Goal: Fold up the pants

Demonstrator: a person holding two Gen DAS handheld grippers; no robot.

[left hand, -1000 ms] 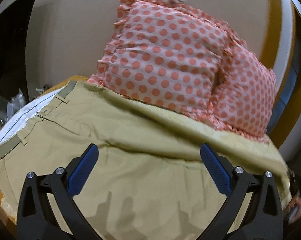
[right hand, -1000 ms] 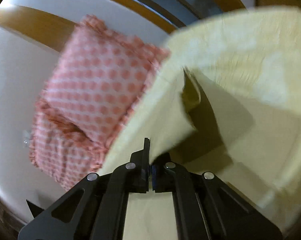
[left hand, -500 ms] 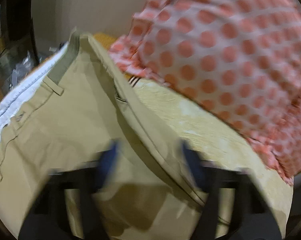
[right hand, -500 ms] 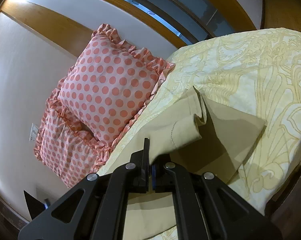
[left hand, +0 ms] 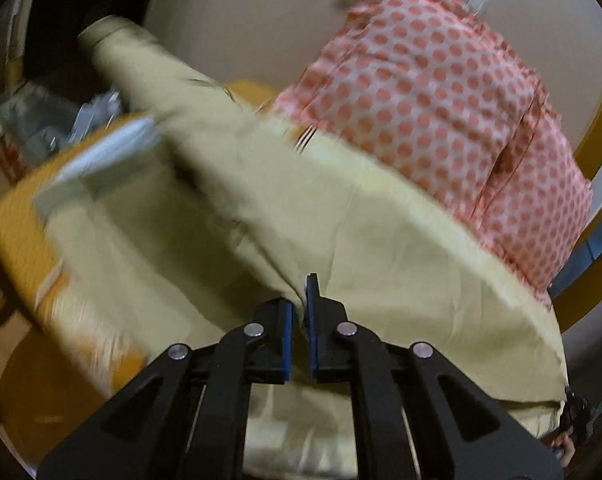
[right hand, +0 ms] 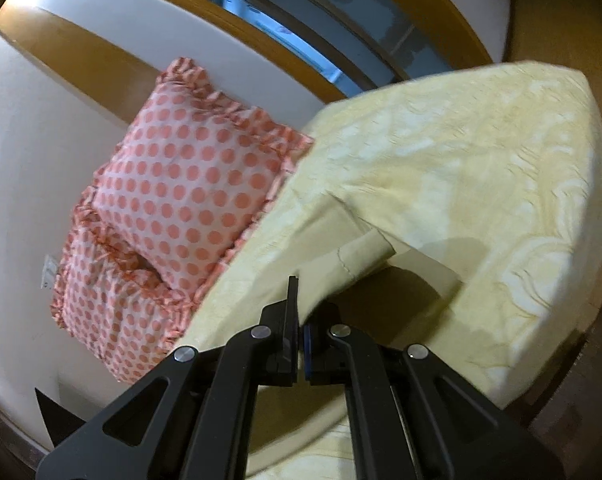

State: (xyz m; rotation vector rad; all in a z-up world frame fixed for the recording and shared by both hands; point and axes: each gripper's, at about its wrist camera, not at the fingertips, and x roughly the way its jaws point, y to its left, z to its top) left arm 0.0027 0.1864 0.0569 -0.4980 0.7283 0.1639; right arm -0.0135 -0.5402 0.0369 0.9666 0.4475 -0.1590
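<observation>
Window frame [right hand: 285,60] in right view alone

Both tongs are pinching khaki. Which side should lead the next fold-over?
Probably left. The left tongs are shut on a lifted fold of the pants, with most of the fabric ahead. The right tongs pinch only the hem end.

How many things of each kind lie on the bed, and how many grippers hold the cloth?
Polka-dot pillows: 2
Khaki pants: 1
Grippers shut on the pants: 2, left gripper, right gripper
Total: 5
</observation>
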